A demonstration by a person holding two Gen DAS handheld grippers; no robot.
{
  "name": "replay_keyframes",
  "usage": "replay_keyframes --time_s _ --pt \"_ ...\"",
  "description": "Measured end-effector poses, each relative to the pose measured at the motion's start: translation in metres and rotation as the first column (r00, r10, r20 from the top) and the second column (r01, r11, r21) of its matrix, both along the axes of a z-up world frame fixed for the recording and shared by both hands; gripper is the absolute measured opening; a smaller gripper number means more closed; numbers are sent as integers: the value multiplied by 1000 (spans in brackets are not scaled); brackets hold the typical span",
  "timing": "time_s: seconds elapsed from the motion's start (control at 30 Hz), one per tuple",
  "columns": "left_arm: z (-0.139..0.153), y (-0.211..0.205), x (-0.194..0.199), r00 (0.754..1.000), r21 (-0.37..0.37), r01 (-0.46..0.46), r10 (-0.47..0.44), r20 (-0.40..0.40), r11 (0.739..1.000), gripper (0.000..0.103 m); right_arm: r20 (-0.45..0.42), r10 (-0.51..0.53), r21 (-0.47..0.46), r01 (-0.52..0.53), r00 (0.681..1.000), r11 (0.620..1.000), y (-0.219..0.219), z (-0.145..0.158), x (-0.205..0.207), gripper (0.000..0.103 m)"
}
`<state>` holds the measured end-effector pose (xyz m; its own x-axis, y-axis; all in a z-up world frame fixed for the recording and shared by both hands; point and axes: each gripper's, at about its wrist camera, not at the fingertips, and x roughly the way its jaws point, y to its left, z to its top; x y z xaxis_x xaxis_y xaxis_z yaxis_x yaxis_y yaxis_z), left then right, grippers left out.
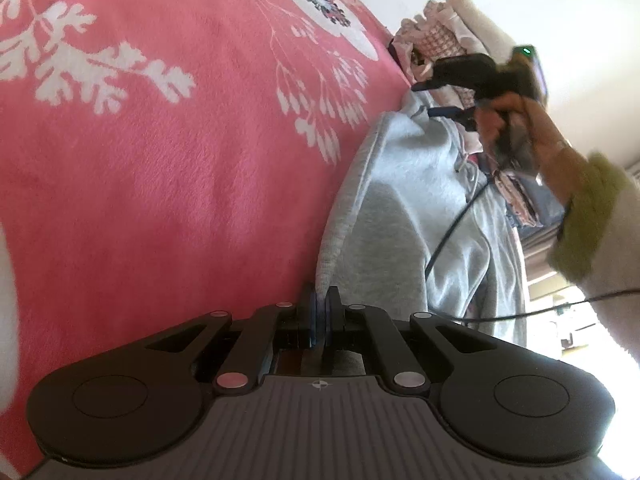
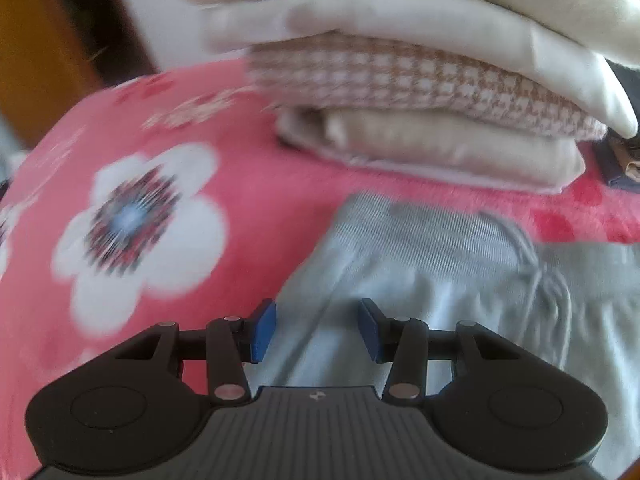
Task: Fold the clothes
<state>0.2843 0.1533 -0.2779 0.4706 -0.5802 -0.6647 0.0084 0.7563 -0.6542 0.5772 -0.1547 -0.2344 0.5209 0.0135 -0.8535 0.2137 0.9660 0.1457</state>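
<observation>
A pale grey sweat garment [image 1: 400,208] with a drawstring lies crumpled on a pink flowered blanket [image 1: 180,160]. My left gripper [image 1: 320,300] is shut, and the garment's ribbed edge runs down into its blue pads. In the left wrist view a hand [image 1: 512,116] in a green fuzzy cuff holds my right gripper [image 1: 434,99] over the garment's far end, fingers apart. In the right wrist view the right gripper [image 2: 316,320] stands open above the grey garment [image 2: 420,264] near its drawstring. Nothing is pressed between its pads.
A stack of folded clothes [image 2: 420,80], cream, houndstooth and beige, sits on the blanket [image 2: 260,184] just beyond the garment; the same stack [image 1: 436,36] shows in the left wrist view. A black cable [image 1: 452,228] trails across the garment. A wooden edge shows at far left.
</observation>
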Motion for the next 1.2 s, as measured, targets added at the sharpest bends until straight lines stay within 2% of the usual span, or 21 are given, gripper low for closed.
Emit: replay_keyframes --time_s 0.1,0.17,0.2,0.23,0.3,0.37,0.5,0.57,0.63,0.67,0.7,0.73,0.77,0.83,0.97,1.1,1.2 --pt "1 -2 -2 1000 17 -9 9 -8 1000 2 -31 -22 -32 21 999 999 1 -15 18 48" --pt "0 -3 -2 1000 22 -15 15 -12 1000 2 -32 1 -100 -4 999 995 8 -20 21 37" --pt "-1 -3 -2 1000 22 -19 19 -16 1000 2 -17 5 -118 -7 1000 993 9 -17 19 24" --pt "-1 -2 -2 1000 18 -23 23 -20 1000 2 1 3 -123 -3 1000 992 8 -14 16 18" --pt "-2 -1 -2 999 13 -32 33 -27 999 2 51 9 -134 -2 999 991 6 -7 9 16" --pt "-3 -1 -2 999 17 -35 35 -28 999 3 114 32 -145 -15 993 989 7 -1 3 16" --pt "-2 -3 -1 999 35 -24 25 -21 999 3 114 18 -109 -6 993 994 2 -22 11 17" --pt "-1 -5 0 1000 48 -14 15 -14 999 4 133 57 -139 -39 989 990 5 -35 16 19" --pt "-1 -5 0 1000 49 -12 12 -13 999 5 143 89 -152 -67 986 986 5 -35 16 20" --pt "-1 -4 0 1000 46 -13 13 -14 999 5 141 97 -144 -76 985 987 2 -32 15 21" --pt "-2 -4 1 1000 42 -14 15 -16 999 5 135 98 -122 -82 986 989 -2 -24 12 26" --pt "-2 -3 1 1000 38 -15 16 -17 999 5 127 96 -95 -85 987 992 -5 -15 9 37" --pt "-3 -3 1 1000 34 -18 19 -20 999 5 119 95 -67 -87 988 994 -9 -6 5 41" --pt "-3 -2 2 1000 30 -21 21 -23 999 5 145 133 -39 -128 980 991 -10 16 -14 41" --pt "-3 -3 4 999 41 -21 22 -27 999 6 119 254 20 -258 960 966 -4 45 -59 41" --pt "-1 -6 6 999 55 -23 25 -34 998 6 -24 334 29 -333 942 942 8 18 -85 39" --pt "2 -9 6 999 72 -21 23 -34 997 6 -31 342 -1 -342 939 940 9 -18 -90 40"
